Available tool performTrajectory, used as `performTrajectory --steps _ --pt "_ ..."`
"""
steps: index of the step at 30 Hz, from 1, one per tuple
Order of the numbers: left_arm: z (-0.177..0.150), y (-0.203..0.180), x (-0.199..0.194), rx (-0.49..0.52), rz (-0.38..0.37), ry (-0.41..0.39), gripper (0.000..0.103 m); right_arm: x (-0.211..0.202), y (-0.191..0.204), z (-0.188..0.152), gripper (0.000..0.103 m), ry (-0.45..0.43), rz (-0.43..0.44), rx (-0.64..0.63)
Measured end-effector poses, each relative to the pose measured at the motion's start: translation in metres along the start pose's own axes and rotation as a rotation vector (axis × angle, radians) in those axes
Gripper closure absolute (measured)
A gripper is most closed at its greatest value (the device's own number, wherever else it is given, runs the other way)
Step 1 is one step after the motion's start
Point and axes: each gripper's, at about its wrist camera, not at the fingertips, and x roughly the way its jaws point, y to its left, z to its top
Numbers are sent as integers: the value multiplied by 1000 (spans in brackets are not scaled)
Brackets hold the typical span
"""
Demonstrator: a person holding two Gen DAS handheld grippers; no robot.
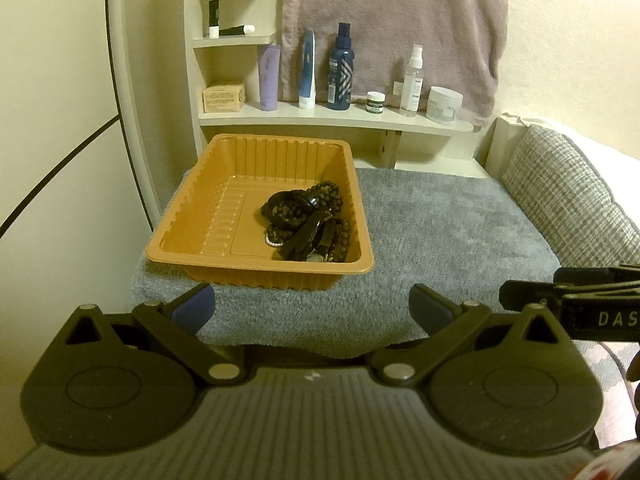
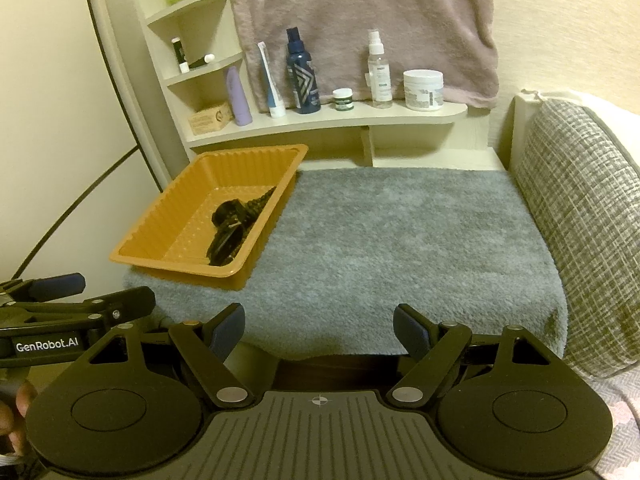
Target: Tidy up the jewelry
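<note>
An orange plastic tray (image 1: 188, 216) sits at the left of a grey towel (image 1: 440, 232). It holds a pile of dark jewelry (image 1: 308, 224): bead strands, a black bangle, a watch and a small white bead strand. The tray (image 2: 160, 224) and the jewelry (image 2: 232, 228) also show in the right wrist view. My left gripper (image 1: 312, 308) is open and empty, at the towel's near edge just in front of the tray. My right gripper (image 2: 319, 330) is open and empty, at the towel's near edge, right of the tray.
A cream shelf (image 1: 340, 118) behind the towel carries several bottles, tubes and jars. A pinkish towel (image 1: 396, 20) hangs above it. A woven grey cushion (image 2: 580, 220) borders the towel on the right. A wall (image 1: 52, 120) stands to the left.
</note>
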Motion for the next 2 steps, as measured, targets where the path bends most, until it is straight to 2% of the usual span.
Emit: performTrajectory --steps 2 --pt "0 1 1 -3 -6 2 0 0 1 0 22 0 0 -1"
